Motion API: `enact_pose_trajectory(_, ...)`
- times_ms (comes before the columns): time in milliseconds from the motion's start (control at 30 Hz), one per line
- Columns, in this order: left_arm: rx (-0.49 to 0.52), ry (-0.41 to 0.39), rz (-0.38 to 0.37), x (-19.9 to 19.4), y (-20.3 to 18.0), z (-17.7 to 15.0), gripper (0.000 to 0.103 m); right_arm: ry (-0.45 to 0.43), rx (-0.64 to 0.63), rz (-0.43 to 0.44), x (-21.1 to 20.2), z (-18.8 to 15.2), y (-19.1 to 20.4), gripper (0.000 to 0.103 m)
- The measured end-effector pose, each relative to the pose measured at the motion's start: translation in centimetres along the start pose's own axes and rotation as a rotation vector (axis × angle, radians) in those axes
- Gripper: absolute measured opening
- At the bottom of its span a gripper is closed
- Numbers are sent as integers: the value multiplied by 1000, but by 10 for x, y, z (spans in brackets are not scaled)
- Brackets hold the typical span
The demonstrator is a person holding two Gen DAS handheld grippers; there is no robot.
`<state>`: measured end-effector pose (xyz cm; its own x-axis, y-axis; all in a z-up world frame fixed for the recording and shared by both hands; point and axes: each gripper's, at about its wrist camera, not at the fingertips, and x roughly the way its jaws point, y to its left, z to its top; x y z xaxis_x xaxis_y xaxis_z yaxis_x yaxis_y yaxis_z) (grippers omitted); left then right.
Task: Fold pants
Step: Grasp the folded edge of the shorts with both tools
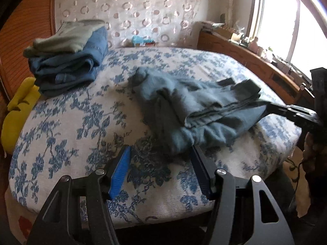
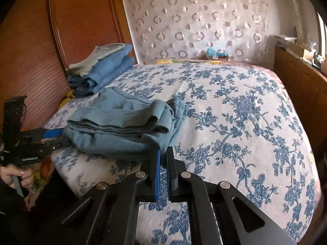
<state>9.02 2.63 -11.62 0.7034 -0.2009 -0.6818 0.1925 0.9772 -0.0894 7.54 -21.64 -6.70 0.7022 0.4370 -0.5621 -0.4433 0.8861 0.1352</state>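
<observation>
The right gripper (image 2: 162, 153) is sitting with its two fingers drawn nearly together at the near corner of the folded grey-blue pants (image 2: 122, 122); a bit of the cloth's edge is lying right at the tips, but whether it is pinched between them cannot be told. The left gripper (image 1: 161, 153) is standing with its fingers well apart, the blue pad (image 1: 120, 173) on one side and the dark pad on the other, with the near edge of the pants (image 1: 194, 110) just ahead of the tips and nothing between them. In the right wrist view, the left gripper (image 2: 55, 136) is reaching in from the side, its tips touching or just at the left edge of the bundle, and the person's hand (image 2: 16, 175) is gripping its handle.

The pants are lying in a thick, rumpled fold on the floral bedspread (image 2: 245, 122), near the bed's front edge. Behind them, well apart, a stack of folded clothes (image 1: 67, 61) is resting near the wooden panel (image 2: 30, 71), blue jeans under a grey-green garment. A yellow item (image 1: 18, 110) is lying just beside that stack at the bed's edge. A curtain with ring patterns (image 2: 204, 20) is hanging behind the bed, and a wooden ledge (image 1: 255, 61) with small clutter is running under the window (image 1: 286, 20).
</observation>
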Motion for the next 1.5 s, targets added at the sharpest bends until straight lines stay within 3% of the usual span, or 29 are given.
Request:
enact_pose_trajectory(100, 15, -28, -29, -5, -4, 5, 58, 9, -19, -13, 1, -3, 2, 5)
enact_pose_trajectory(367, 8, 29, -71, 12, -5, 10, 17, 11, -11, -15, 5, -2, 5, 5)
enact_pose_trajectory(467, 11, 16, -74, 6, -9, 10, 13, 8, -10, -12, 5, -2, 4, 5)
enact_pose_trajectory(767, 31, -1, -120, -27, -15, 2, 13, -9, 27, 49, -22, -11, -1, 5)
enact_pose_trajectory(1000, 50, 18, -96, -28, -16, -2, 15, 1, 2, 57, -33, -20, 6, 5)
enact_pose_trajectory(1133, 42, 9, -105, -27, -12, -1, 42, 15, -18, 38, -30, -20, 7, 5)
enact_pose_trajectory(1200, 48, -3, -104, -29, -13, 0, 48, 9, -20, 35, -31, -17, 11, 10)
enact_pose_trajectory(1333, 75, 17, -100, -25, -18, -1, 48, 2, -44, 2, -32, -15, 17, 34)
enact_pose_trajectory(1500, 86, 48, -84, -12, -20, -2, 48, 31, -78, -8, -21, -14, 22, 40)
